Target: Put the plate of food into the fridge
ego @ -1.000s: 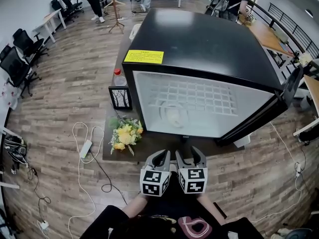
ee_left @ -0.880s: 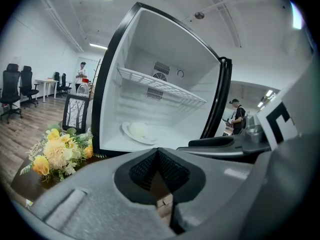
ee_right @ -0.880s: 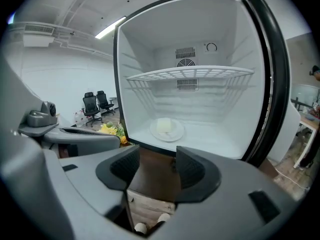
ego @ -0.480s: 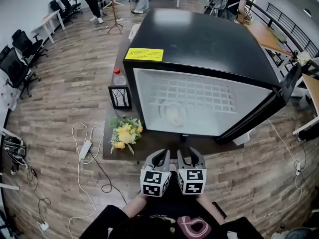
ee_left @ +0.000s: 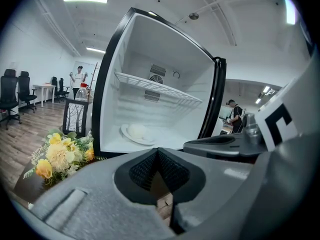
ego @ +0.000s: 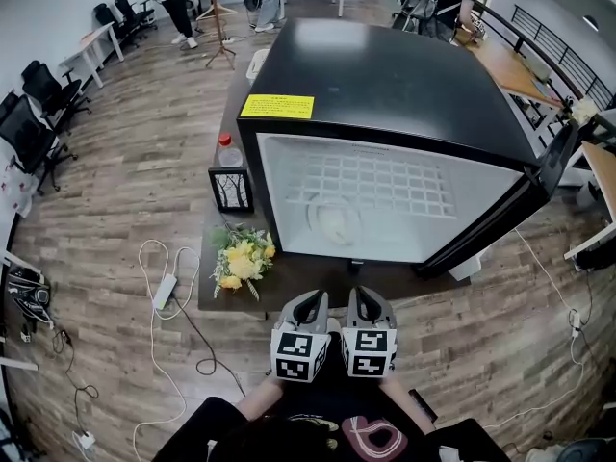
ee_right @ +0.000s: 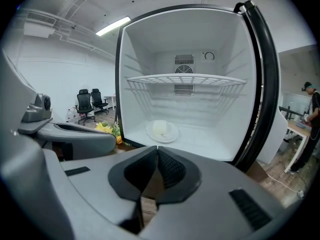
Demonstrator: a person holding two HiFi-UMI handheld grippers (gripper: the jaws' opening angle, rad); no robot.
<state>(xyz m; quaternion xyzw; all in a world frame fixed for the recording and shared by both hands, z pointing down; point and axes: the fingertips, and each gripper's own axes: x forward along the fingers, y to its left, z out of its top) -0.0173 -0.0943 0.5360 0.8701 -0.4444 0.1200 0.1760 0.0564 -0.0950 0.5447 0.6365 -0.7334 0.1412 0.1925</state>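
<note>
The black fridge [ego: 385, 75] stands open, its door [ego: 553, 162] swung out to the right. A white plate of pale food [ego: 332, 221] rests on the fridge's floor, under the wire shelf [ee_right: 185, 79]; the plate [ee_left: 137, 133] sits left of centre, and the right gripper view shows that plate [ee_right: 161, 130] straight ahead. My left gripper [ego: 313, 298] and right gripper [ego: 364, 295] hover side by side in front of the opening, short of the fridge. Both are shut with nothing in them. The right gripper's jaws have just been closing, with nothing between them.
A low dark table [ego: 217, 292] in front of the fridge bears a bunch of yellow flowers [ego: 241, 258], a small framed picture [ego: 232, 189] and a red-capped bottle [ego: 226, 147]. Cables and a power strip [ego: 166, 287] lie on the wooden floor at left. People stand far back.
The right gripper's jaws, spread apart earlier, have come together on nothing. Both grippers keep their place in front of the fridge, and the plate has not moved.
</note>
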